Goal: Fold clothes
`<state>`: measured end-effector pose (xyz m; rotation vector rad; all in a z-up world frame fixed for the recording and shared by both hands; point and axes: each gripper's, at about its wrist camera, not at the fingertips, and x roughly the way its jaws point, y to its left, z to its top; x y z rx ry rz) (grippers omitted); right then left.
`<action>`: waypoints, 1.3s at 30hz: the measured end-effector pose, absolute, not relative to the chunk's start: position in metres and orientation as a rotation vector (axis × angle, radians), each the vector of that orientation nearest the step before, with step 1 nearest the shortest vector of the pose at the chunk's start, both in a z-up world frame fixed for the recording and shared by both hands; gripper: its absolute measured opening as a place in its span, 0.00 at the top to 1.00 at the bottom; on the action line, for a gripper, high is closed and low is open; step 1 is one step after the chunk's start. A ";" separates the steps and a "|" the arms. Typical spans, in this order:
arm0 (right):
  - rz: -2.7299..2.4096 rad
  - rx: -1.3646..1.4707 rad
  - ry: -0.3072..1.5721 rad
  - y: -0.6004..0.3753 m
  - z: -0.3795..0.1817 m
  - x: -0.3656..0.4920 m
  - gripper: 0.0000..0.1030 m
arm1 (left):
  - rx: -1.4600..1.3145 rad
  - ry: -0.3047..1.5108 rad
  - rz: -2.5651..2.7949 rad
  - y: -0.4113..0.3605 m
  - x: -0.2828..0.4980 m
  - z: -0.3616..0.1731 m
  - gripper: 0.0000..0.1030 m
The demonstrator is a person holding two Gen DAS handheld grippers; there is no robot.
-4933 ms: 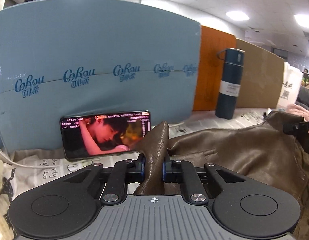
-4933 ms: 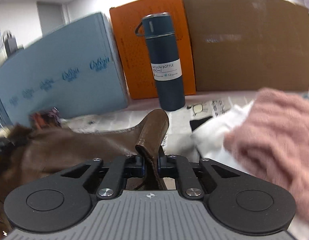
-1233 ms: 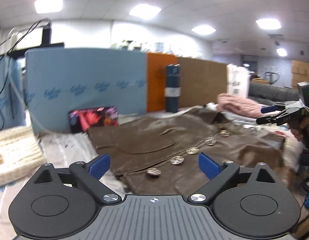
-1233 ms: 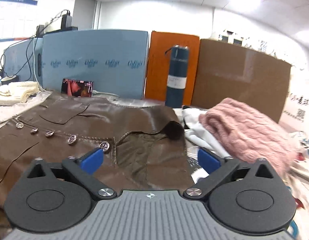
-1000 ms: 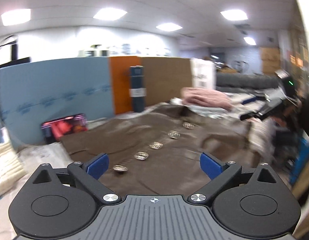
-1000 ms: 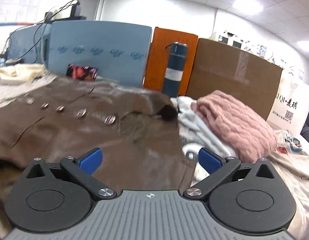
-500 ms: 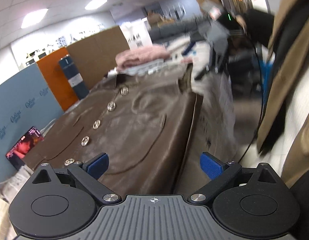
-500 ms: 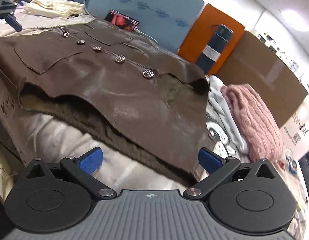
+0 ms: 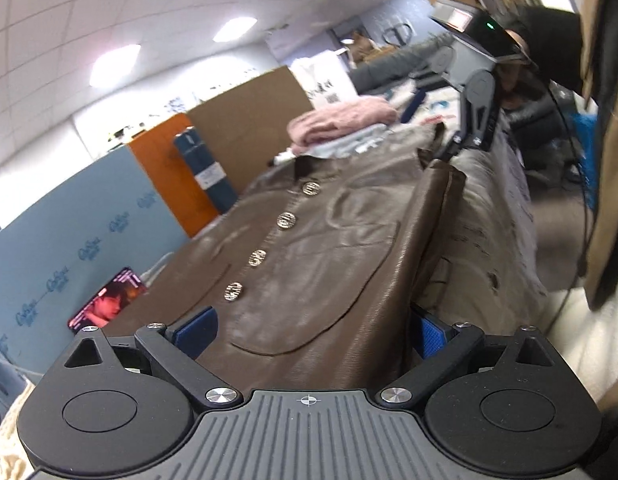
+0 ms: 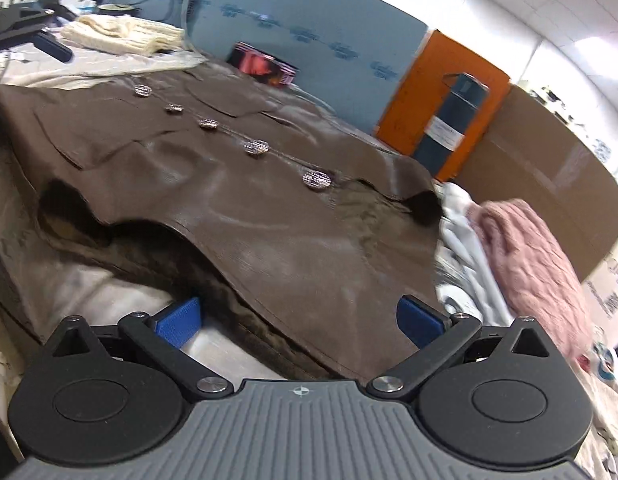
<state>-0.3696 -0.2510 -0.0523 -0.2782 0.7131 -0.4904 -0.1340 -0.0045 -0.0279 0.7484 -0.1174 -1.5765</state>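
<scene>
Brown jacket lies flat on the counter, buttons up; left tongs and right tongs both wide open, empty.

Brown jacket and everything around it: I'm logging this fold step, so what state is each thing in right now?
Brown jacket: spread flat, front up, buttoned.
Left gripper: open, jacket's edge between the fingers.
Right gripper: open, at the jacket's near edge.
Phone: propped up, screen lit.
Blue bottle: upright, capped.
Pink sweater: heaped beside the jacket.
Cream knit: folded.
</scene>
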 end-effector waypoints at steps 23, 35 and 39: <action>-0.526 -0.327 0.669 -0.240 -0.055 -0.372 0.94 | 0.548 0.076 -1.737 -0.013 -0.106 -0.015 0.89; -0.587 -0.399 0.591 -0.222 -0.039 -0.369 0.95 | 0.243 0.099 -1.698 -0.016 -0.068 0.003 0.88; -0.594 -0.446 0.537 -0.236 -0.025 -0.357 0.95 | 0.162 0.085 -1.633 -0.027 -0.054 0.012 0.88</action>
